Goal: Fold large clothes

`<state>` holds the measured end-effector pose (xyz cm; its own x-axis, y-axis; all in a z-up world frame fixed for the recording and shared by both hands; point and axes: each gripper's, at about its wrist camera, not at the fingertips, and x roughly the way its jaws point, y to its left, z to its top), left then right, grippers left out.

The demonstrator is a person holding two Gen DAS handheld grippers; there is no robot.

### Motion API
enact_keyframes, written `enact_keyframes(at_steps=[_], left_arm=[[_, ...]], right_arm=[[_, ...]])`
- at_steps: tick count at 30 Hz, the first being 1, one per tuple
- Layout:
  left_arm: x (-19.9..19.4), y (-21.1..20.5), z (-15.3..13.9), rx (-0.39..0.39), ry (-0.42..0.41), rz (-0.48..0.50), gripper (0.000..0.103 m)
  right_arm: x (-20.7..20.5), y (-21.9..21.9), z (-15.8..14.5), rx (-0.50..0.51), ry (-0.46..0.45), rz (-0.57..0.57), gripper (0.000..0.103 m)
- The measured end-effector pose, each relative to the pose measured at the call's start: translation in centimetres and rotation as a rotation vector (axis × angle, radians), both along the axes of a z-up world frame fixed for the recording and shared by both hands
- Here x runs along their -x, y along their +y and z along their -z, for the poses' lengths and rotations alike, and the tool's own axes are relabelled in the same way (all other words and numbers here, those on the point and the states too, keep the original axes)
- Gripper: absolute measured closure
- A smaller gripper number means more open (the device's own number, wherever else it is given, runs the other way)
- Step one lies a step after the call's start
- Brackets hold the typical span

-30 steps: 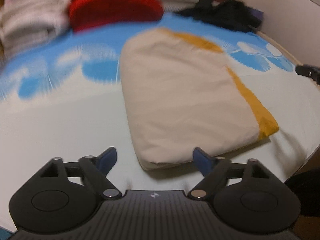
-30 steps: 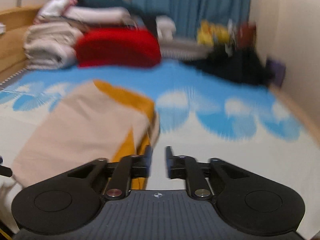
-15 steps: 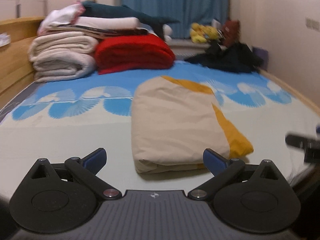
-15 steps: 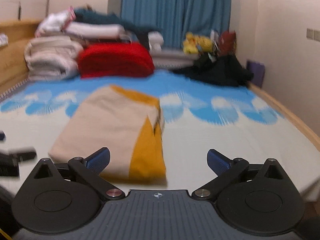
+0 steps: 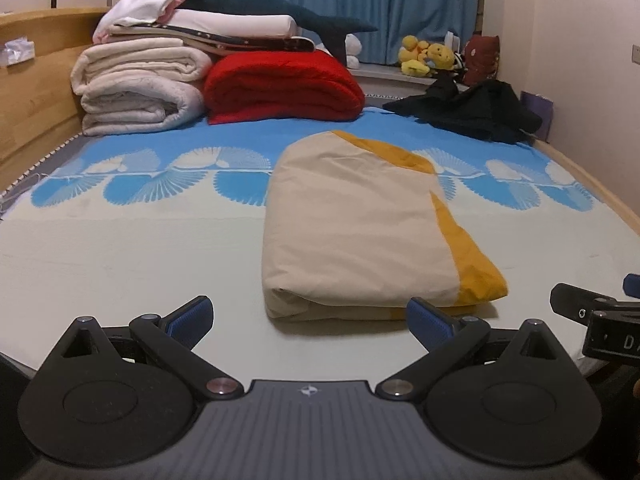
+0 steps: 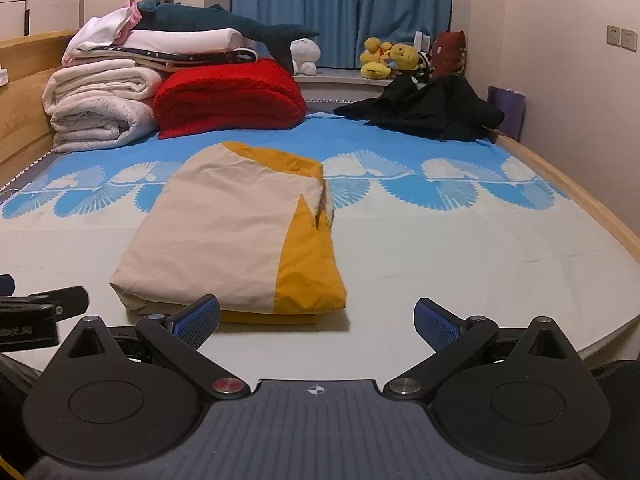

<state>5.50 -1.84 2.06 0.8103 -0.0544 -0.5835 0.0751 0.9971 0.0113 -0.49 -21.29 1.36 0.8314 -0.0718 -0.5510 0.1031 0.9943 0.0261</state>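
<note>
A folded beige-and-mustard garment (image 5: 360,232) lies flat on the bed (image 5: 132,256), near its front edge. Both grippers hang just short of it with nothing between their blue pads – the left gripper (image 5: 310,316) and the right gripper (image 6: 318,318) have just been opening and now stand fully spread, side by side

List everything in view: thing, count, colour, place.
folded cloth: 1, beige and mustard, mid bed
bed sheet: 1, blue and white
red blanket: 1, head of bed
cream blankets: stack, left of the red one
shark plush: 1, dark teal, atop the stack
black garment: 1, far right, crumpled
plush toys: several, mostly yellow, window sill
curtain: blue
left tongs: open, empty
right tongs: open, empty
</note>
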Motion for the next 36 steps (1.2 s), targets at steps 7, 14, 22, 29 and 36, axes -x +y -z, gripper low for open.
enact_keyframes(at_steps=[7,14,22,29,36], left_arm=[[0.2,-0.4,0.1,-0.01,-0.012,0.047,0.001],[0.0,-0.1,0.3,0.0,-0.004,0.032,0.0],[0.1,-0.4,0.3,0.0,-0.013,0.049,0.001],[0.1,-0.5,0.4,0.004,-0.009,0.047,0.0],[0.1,-0.5,0.3,0.003,-0.009,0.047,0.0]], right_arm=[[-0.2,1.5,0.0,0.021,-0.021,-0.05,0.001],[-0.1,2.0,0.0,0.038,-0.028,-0.068,0.001],[-0.1,2.2,0.1,0.041,-0.026,-0.076,0.001],[0.0,2.3,0.0,0.043,-0.029,-0.08,0.001],[-0.1,2.3,0.0,0.043,-0.028,-0.08,0.001]])
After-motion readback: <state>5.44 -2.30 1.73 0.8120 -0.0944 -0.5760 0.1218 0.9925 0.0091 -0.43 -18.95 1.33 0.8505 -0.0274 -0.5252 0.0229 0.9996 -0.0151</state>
